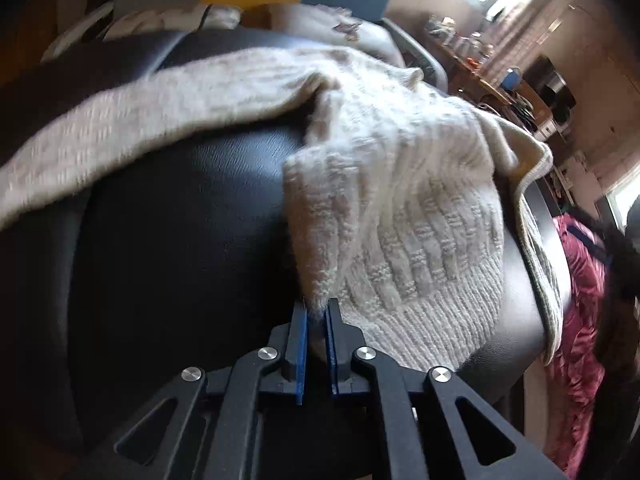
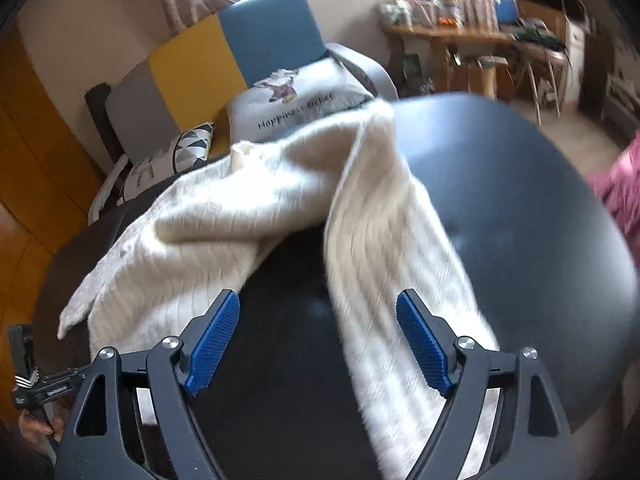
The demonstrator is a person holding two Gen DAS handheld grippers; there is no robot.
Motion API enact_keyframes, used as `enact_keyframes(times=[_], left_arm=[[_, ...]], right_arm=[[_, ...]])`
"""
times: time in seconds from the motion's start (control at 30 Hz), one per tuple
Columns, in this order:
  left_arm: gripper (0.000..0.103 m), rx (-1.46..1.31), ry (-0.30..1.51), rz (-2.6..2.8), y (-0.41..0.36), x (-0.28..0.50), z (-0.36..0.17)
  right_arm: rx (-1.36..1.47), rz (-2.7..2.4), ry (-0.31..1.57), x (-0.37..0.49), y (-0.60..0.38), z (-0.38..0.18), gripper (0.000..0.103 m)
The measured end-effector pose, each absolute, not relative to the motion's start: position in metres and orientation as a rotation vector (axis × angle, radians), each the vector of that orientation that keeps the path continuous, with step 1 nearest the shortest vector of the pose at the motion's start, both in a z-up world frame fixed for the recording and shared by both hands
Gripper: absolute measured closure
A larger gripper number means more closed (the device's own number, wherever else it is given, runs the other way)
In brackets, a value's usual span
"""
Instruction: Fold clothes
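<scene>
Cream cable-knit wool, a sweater [image 1: 400, 208], lies sprawled over the black table [image 1: 180, 240], one part running away ahead of the left gripper [image 1: 316, 308], which has its blue pads pinched on a corner of the ribbed edge. The right gripper [image 2: 318, 340] hangs spread wide, nothing between its fingers, a long strip of knit passing just under its right pad. To fold cleanly, I'd judge the pinched corner should travel low and level so the fabric doesn't drag or bunch. Beyond the sweater a cushion [image 2: 300, 100] reads "Happiness ticket".
</scene>
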State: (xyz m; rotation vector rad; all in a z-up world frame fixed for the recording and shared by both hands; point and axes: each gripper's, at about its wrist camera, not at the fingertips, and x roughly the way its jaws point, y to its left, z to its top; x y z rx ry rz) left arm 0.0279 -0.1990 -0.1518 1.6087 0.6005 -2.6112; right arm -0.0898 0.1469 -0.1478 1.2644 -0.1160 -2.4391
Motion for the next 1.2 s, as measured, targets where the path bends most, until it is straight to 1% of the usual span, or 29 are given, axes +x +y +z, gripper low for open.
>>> enact_keyframes(times=[0.03,0.2,0.23,0.37,0.47,0.5,0.57,0.6,0.63,0.67,0.7,0.73,0.8,0.87,0.9,0.93,1.0,1.03,1.1,1.13,1.2], left_arm=[[0.095,1.604,0.585,-2.632,-0.196,0.026,-0.149],[0.095,1.588,0.511,-2.718,-0.185,0.017,-0.137],[0.095,1.601,0.504,-2.709,-0.185,0.013,-0.140],[0.095,1.659,0.556,-2.657,-0.194,0.013,-0.152],[0.095,1.654,0.593,-2.652,-0.195,0.015,-0.153],[0.095,1.650,0.597,-2.657,-0.194,0.017,-0.152],[0.095,1.640,0.598,-2.673,-0.192,0.020,-0.149],[0.095,1.639,0.596,-2.680,-0.192,0.022,-0.148],[0.095,1.635,0.590,-2.687,-0.192,0.024,-0.146],[0.095,1.631,0.584,-2.695,-0.191,0.026,-0.144],[0.095,1.623,0.570,-2.708,-0.190,0.027,-0.141],[0.095,1.607,0.547,-2.720,-0.189,0.029,-0.137],[0.095,1.570,0.496,-2.741,-0.189,0.034,-0.128],[0.094,1.529,0.482,-2.751,-0.192,0.038,-0.118],[0.086,1.508,0.483,-2.747,-0.195,0.039,-0.114],[0.085,1.486,0.487,-2.746,-0.198,0.041,-0.109],[0.085,1.452,0.498,-2.758,-0.205,0.046,-0.101],[0.083,1.460,0.502,-2.774,-0.204,0.048,-0.099],[0.082,1.495,0.492,-2.814,-0.196,0.049,-0.100],[0.081,1.517,0.475,-2.841,-0.190,0.050,-0.101],[0.079,1.518,0.324,-2.926,-0.164,0.055,-0.103]], right_arm=[[1.319,-2.452,-0.046,-0.099,0.144,-0.155,0.011],[1.613,-2.421,0.222,-0.128,0.143,-0.221,0.011],[1.636,-2.419,0.251,-0.129,0.144,-0.230,0.008],[1.544,-2.469,0.215,-0.125,0.154,-0.232,0.006],[1.519,-2.483,0.229,-0.125,0.154,-0.233,0.007],[1.518,-2.490,0.224,-0.126,0.155,-0.232,0.011],[1.500,-2.514,0.213,-0.127,0.158,-0.228,0.034],[1.499,-2.517,0.199,-0.127,0.160,-0.227,0.039],[1.497,-2.518,0.186,-0.128,0.163,-0.225,0.048],[1.497,-2.513,0.177,-0.128,0.164,-0.224,0.052],[1.498,-2.501,0.177,-0.128,0.165,-0.224,0.052],[1.497,-2.493,0.181,-0.128,0.166,-0.225,0.051],[1.494,-2.482,0.192,-0.127,0.167,-0.228,0.044],[1.503,-2.476,0.189,-0.125,0.169,-0.230,0.028],[1.522,-2.477,0.174,-0.125,0.170,-0.229,0.024],[1.530,-2.479,0.153,-0.124,0.172,-0.228,0.021],[1.495,-2.490,0.083,-0.116,0.175,-0.217,0.020],[1.471,-2.494,0.057,-0.111,0.177,-0.211,0.020],[1.384,-2.471,0.038,-0.095,0.173,-0.199,0.018],[1.352,-2.430,0.015,-0.085,0.169,-0.196,0.015],[1.319,-2.346,-0.025,-0.069,0.163,-0.195,0.011]])
